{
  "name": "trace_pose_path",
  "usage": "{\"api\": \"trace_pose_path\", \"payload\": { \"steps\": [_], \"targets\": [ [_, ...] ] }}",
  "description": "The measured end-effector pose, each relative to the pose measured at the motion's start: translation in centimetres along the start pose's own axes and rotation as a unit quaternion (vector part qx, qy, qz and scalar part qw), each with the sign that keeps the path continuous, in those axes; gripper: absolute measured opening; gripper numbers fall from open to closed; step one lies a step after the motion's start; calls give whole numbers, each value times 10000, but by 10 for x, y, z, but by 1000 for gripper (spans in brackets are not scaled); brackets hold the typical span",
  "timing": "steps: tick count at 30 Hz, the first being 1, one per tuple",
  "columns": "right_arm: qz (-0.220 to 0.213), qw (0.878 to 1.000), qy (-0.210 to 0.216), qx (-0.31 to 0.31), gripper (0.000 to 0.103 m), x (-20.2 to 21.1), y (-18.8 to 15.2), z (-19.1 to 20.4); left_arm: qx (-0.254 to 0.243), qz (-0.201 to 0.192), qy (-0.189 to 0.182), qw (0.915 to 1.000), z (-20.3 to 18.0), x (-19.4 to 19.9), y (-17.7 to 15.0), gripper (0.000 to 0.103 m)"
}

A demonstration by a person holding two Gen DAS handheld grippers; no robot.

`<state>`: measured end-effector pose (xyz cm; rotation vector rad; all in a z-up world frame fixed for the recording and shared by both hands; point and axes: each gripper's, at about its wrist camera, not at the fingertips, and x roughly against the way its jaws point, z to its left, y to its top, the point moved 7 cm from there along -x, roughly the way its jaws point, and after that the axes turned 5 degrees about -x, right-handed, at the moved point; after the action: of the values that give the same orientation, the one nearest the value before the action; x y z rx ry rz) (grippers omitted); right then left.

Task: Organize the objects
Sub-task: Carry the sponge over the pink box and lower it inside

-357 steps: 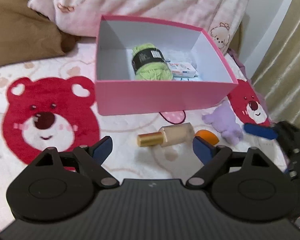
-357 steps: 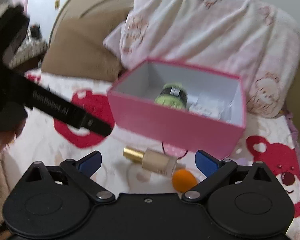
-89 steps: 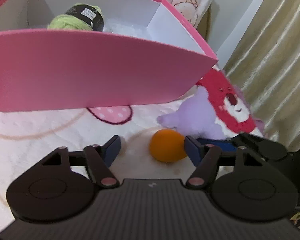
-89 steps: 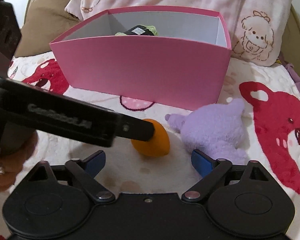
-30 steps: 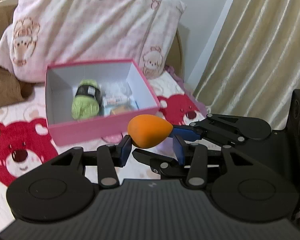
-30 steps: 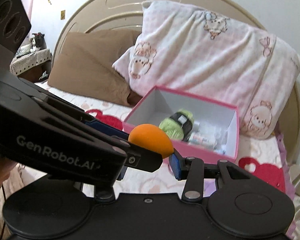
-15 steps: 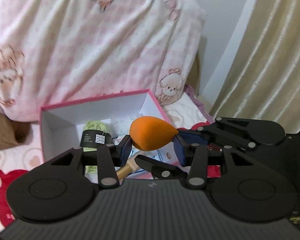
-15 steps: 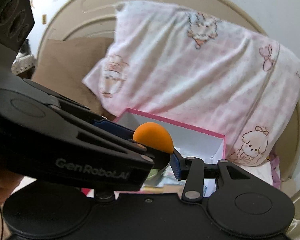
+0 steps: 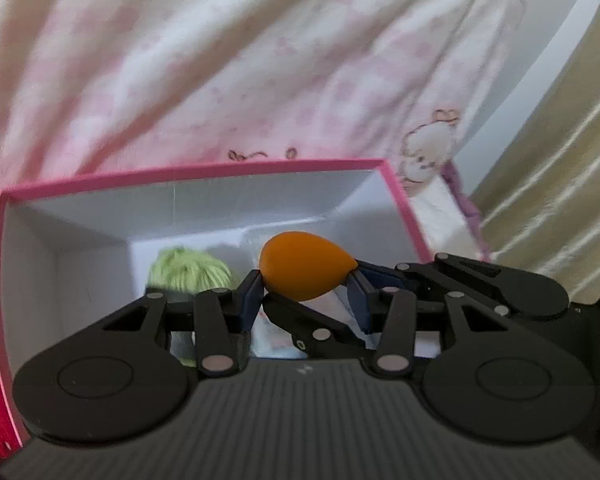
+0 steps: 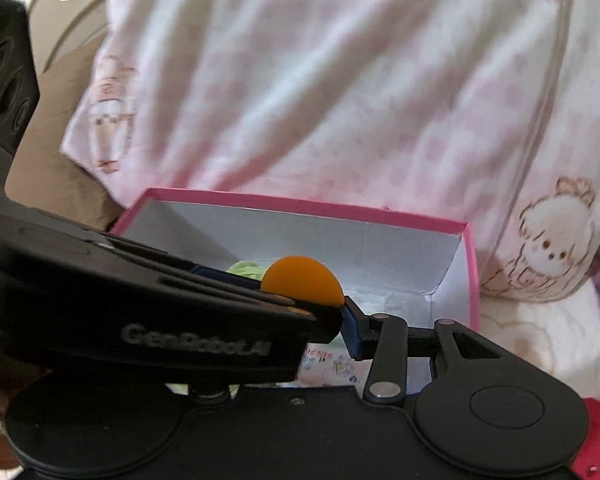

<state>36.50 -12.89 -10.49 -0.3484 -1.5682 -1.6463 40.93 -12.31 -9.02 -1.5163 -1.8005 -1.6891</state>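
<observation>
An orange egg-shaped sponge point(image 9: 306, 266) is pinched from both sides. My left gripper point(image 9: 306, 290) is shut on it, and my right gripper point(image 10: 308, 312) is shut on it too, with its arm crossing in from the right in the left wrist view. The sponge point(image 10: 302, 280) hangs over the open pink box point(image 9: 196, 172), which also shows in the right wrist view point(image 10: 300, 204). A green yarn ball point(image 9: 188, 270) lies inside on the left. The left gripper's body hides the right gripper's left finger in the right wrist view.
A pink checked pillow point(image 9: 240, 60) leans behind the box. A brown cushion point(image 10: 56, 176) sits at the left. A beige curtain point(image 9: 560, 160) hangs at the right. Printed white packets point(image 10: 332, 364) lie on the box floor.
Both grippers have carried the sponge forward and lower, from in front of the box to just over its open inside. The box now fills more of both views.
</observation>
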Motion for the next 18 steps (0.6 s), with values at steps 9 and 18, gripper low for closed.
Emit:
{"api": "trace_pose_path", "payload": {
  "steps": [9, 18],
  "targets": [
    [334, 9971, 286, -622, 48, -39, 6, -15, 29, 247, 254, 9994, 21, -30, 13, 46],
    [307, 9953, 301, -863, 51, -25, 5, -17, 196, 86, 538, 9983, 24, -8, 11, 71]
  ]
}}
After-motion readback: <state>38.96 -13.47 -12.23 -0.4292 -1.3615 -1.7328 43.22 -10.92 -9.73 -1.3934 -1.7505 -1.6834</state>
